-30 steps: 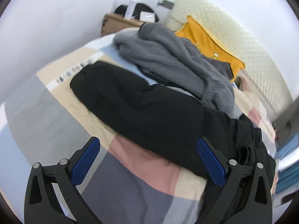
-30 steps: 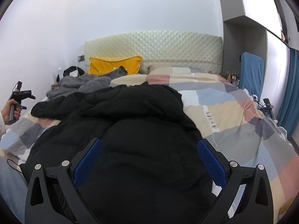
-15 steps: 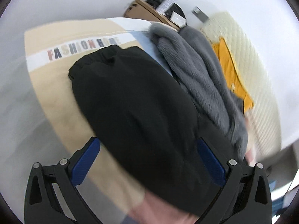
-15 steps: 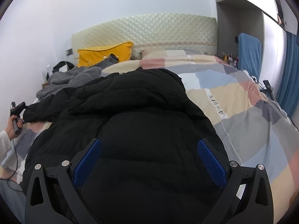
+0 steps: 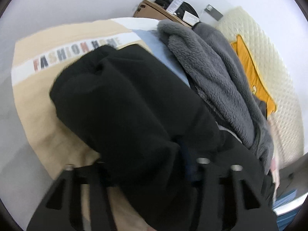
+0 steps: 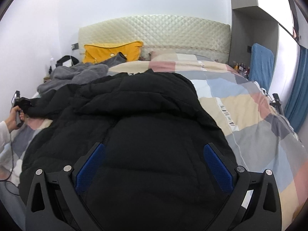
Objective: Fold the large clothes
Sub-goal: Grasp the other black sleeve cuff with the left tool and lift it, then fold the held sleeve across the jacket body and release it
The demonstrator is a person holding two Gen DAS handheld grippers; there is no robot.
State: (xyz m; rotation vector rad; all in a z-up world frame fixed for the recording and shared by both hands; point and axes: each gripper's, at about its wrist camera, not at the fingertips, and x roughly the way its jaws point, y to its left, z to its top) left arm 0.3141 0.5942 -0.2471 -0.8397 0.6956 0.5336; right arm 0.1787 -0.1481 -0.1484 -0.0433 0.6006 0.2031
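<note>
jacket [image 6: 146, 127]: black, spread on the bed [image 6: 256, 119]
left gripper [image 5: 150, 154]: clamped on the sleeve [image 5: 123, 100]
right gripper [image 6: 154, 165]: wide open, holding nothing, over jacket
step: sleeve fold, probably
next: swing sleeve across jacket

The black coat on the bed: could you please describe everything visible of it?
The black coat is a quilted, puffy, matte garment spread across the patchwork quilt. Its sleeve is bunched between the closed fingers of the left gripper. The right gripper hovers open above its body. The grey fleece lies alongside it.
</note>
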